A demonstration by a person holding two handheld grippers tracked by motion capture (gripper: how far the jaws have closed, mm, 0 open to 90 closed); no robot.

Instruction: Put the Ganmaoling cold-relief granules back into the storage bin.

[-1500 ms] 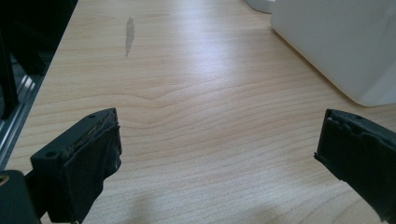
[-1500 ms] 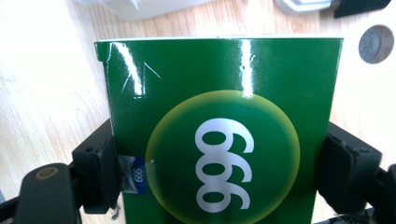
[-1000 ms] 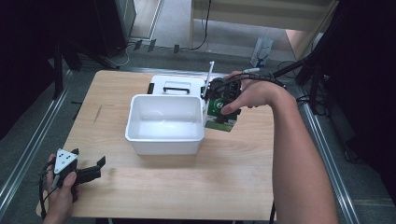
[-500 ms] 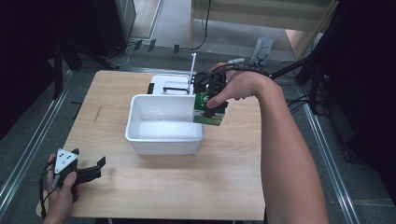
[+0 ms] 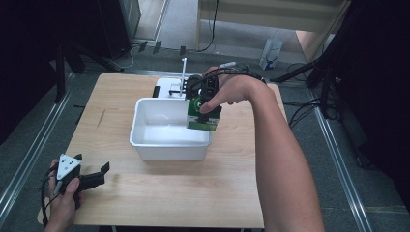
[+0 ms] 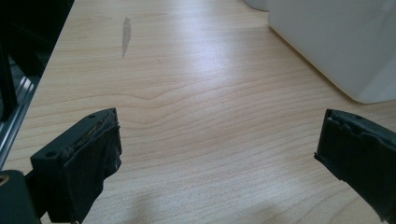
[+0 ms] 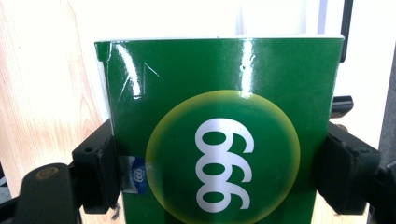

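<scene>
The right gripper [image 5: 203, 110] was clamped on a green box [image 5: 202, 116], one black jaw pressed against each side of it, as the right gripper view made plain: the box [image 7: 219, 135] sat squarely between the pads with its yellow disc and white digits facing the camera. In the high view the box hung at the right rim of the white tub [image 5: 145, 140], partly over the tub's inside and not resting on anything. So the pick-up looked done and the carry nearly so; what seemed left was to lower the box into the tub and let go, if the tub was indeed where it belonged. The tub's floor looked bare, with no other item in it that I could make out. Behind the tub sat a white case [image 5: 169, 87] with a dark handle, and its part in the work could not be told. The left gripper [image 5: 92, 180] rested low at the near left corner of the table [image 5: 121, 208], its jaws standing wide apart with only bare wood between them in the left gripper view, taking no share in the job.
</scene>
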